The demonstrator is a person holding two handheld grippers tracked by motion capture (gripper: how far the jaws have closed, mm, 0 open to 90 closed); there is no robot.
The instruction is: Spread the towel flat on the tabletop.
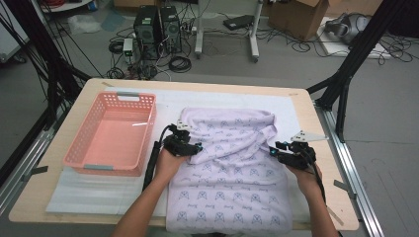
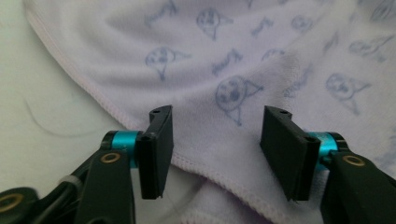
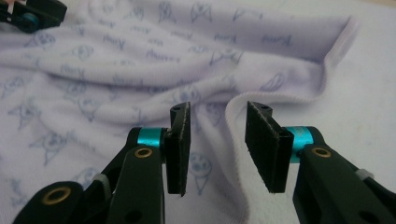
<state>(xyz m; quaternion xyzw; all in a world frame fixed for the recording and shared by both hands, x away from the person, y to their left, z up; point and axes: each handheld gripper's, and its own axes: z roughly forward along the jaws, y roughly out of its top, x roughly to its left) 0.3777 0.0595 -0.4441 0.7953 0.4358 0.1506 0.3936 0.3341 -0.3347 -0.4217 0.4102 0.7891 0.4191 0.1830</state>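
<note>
- Lilac fleece blanket (image 1: 232, 168), soft and printed with small blue cartoon faces, lies across the pale wooden desk (image 1: 321, 148); its far end is folded back and rumpled, its near end hangs over the desk's edge.
- One salmon-pink plastic basket (image 1: 111, 136) with slotted walls stands left of the blanket, near but apart from it, with nothing inside.
- A white foam sheet (image 1: 79, 195) lies under both basket and blanket.
- The left tongs (image 1: 184, 144) sit at the blanket's left hem; their jaws stand well apart over the stitched edge, gripping nothing.
- The right tongs (image 1: 289, 150) sit at the blanket's right edge; their jaws stand partly open around a curled hem without pinching it.
- Two tongs, one blanket, one basket; nothing lies between tongs and cloth.
</note>
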